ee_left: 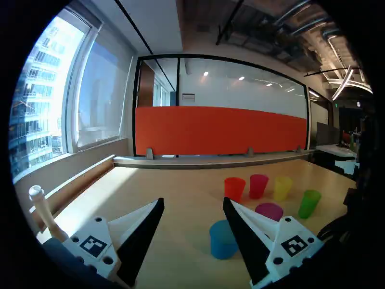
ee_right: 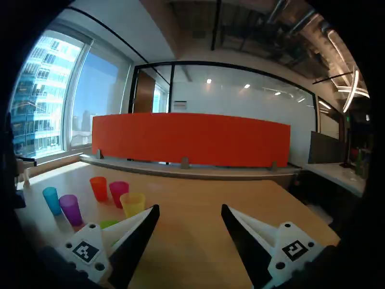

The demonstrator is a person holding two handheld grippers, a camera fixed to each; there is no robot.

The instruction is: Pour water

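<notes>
Several coloured plastic cups stand on a pale wooden table (ee_left: 183, 192). In the left gripper view they are orange (ee_left: 234, 188), pink (ee_left: 258, 186), yellow (ee_left: 282, 188), green (ee_left: 309, 203), purple (ee_left: 269, 211) and blue (ee_left: 223, 239). My left gripper (ee_left: 192, 202) is open and holds nothing; the blue cup sits just behind its right finger. In the right gripper view the cups cluster at the left: blue (ee_right: 51, 200), purple (ee_right: 71, 209), orange (ee_right: 99, 188), pink (ee_right: 119, 193), yellow (ee_right: 133, 203). A green one (ee_right: 109, 224) is half hidden by my left finger. My right gripper (ee_right: 190, 208) is open over bare table.
An orange divider panel (ee_left: 216, 130) stands along the table's far edge (ee_right: 192, 171). Large windows (ee_left: 62, 111) run along the left wall. A white rod-like object (ee_left: 41, 207) stands at the table's left edge. Another desk (ee_right: 337, 176) lies to the right.
</notes>
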